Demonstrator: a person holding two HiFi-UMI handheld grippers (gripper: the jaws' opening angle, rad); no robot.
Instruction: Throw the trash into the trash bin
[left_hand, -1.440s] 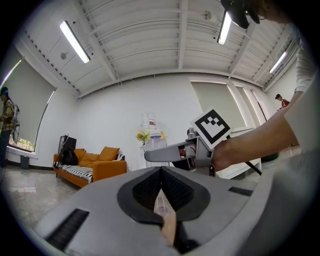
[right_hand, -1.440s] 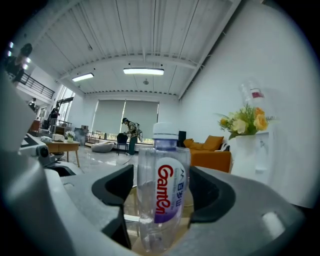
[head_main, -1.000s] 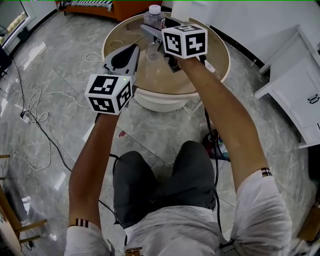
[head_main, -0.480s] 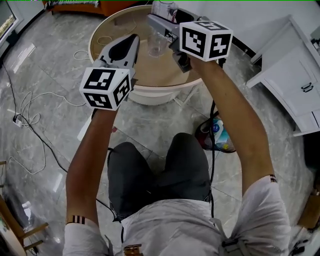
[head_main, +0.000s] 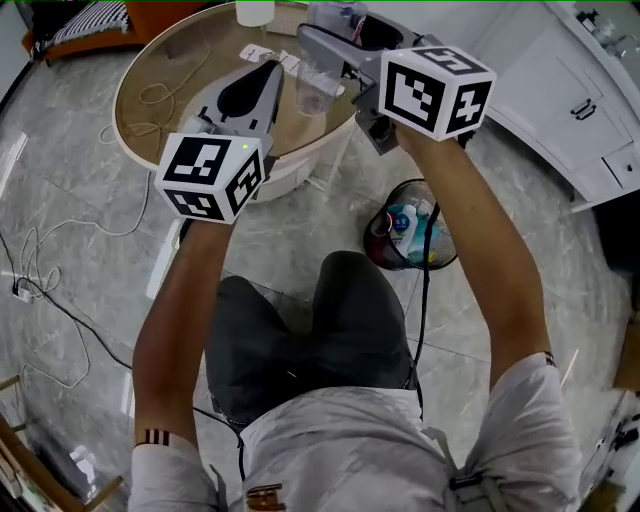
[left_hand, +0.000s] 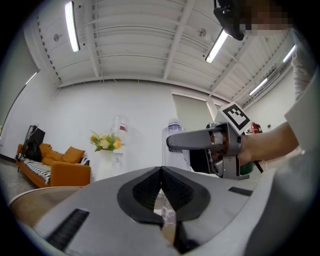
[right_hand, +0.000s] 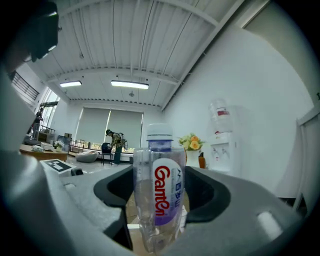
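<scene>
The only print that can be read is the red word "Ganten", running lengthwise on the white and purple label of the clear plastic bottle (right_hand: 159, 200). Just beside that word on the same label stands a column of small purple characters, too small to read. Packages in the trash bin (head_main: 371, 243) carry print too blurred to read.

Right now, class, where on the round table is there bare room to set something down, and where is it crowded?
Bare wood lies between the looped cable and the left gripper on the table. The far edge is crowded: a white container and the bottle in the right gripper.
</scene>
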